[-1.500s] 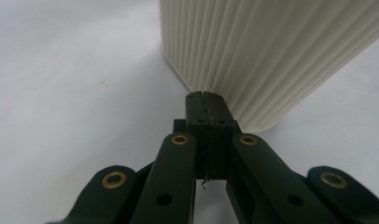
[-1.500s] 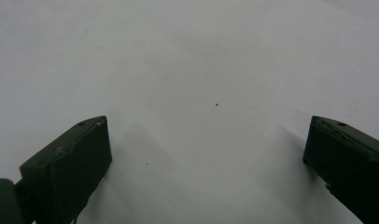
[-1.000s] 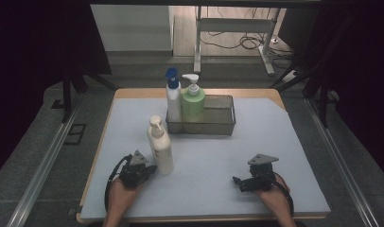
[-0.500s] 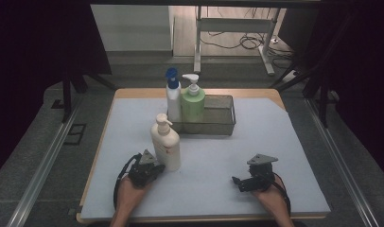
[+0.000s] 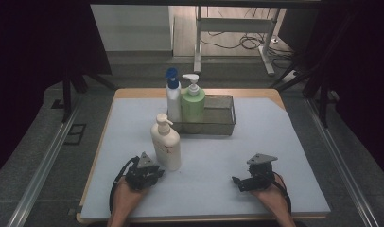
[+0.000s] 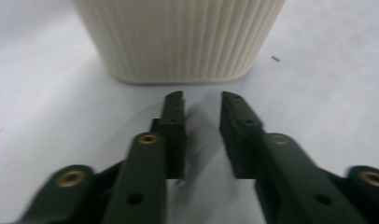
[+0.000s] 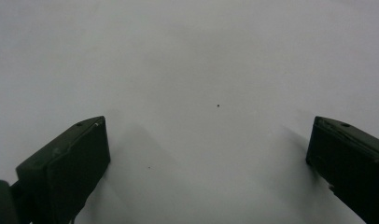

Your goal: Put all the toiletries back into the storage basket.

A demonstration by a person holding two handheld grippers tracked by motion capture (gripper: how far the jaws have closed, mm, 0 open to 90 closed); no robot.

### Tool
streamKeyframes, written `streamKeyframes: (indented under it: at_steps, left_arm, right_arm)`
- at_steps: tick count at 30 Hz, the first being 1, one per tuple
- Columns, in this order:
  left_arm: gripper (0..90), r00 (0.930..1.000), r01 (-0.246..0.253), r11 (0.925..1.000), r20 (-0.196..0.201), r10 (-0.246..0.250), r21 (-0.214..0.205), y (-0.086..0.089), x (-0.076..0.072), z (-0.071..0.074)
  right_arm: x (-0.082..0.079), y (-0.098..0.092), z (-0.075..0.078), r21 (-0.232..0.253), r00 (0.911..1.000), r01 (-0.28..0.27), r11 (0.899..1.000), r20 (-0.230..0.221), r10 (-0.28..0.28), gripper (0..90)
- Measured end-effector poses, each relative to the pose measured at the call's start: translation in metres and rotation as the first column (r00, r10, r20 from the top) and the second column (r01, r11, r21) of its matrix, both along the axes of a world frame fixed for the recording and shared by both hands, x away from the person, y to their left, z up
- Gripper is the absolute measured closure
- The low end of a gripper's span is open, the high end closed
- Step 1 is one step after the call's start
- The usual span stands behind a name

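I have the left gripper (image 5: 154, 174) low on the pale blue mat (image 5: 294, 142), near the front edge, with my left hand (image 5: 126, 194) behind it. Its tips sit just short of the cream pump bottle (image 5: 166, 142), which stands upright on the mat in front of the wire basket (image 5: 218, 122). From the left gripper view, the left gripper (image 6: 201, 100) has its jaws drawn close with only a narrow gap between them, and nothing sits in that gap; the ribbed base of the cream pump bottle (image 6: 178, 39) stands just beyond the tips, apart from them.

My right gripper (image 5: 237, 180) rests on the mat toward the front right, well apart from the bottle, with my right hand (image 5: 270, 191) on it. In the right gripper view, the right gripper (image 7: 208, 135) has its jaws spread wide with only bare mat (image 7: 201, 60) between them, so it is released and empty.

At the back, the wire basket holds a white bottle with a blue cap (image 5: 173, 94) and a green pump bottle (image 5: 193, 101), both upright at its left end, side by side. The rest of the basket looks empty from the high view
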State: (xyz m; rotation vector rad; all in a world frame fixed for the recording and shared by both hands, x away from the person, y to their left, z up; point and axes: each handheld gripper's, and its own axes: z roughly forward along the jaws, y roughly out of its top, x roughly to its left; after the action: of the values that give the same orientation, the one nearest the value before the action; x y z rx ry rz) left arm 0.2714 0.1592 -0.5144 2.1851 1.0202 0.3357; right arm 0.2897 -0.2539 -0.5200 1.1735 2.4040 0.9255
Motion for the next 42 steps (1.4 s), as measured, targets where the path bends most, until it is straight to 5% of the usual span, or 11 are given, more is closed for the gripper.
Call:
streamKeyframes:
  at_steps: [12,23,28,42]
  left_arm:
    - [14.0,0.9959,-0.09,0.996,-0.003,0.09,-0.002,0.023,-0.007,-0.003]
    - [12.1,0.9948,-0.102,0.9946,-0.011,0.102,-0.019,0.032,-0.008,-0.008]
    - [12.0,0.9958,-0.091,0.9955,0.011,0.091,0.026,0.028,-0.009,-0.009]
    - [12.1,0.9956,-0.093,0.9954,0.012,0.093,0.024,0.029,-0.009,-0.009]
  right_arm:
    - [-0.003,0.002,0.005,0.012,0.9999,-0.015,1.0,-0.001,0.015,1.6]
    - [-0.005,0.009,0.015,0.063,0.9985,-0.055,0.997,0.0,0.055,1.6]
    - [-0.005,0.016,0.023,0.078,0.9971,-0.075,0.994,0.011,0.075,2.2]
    - [0.001,0.045,0.048,0.131,0.9871,-0.157,0.979,0.051,0.152,5.1]
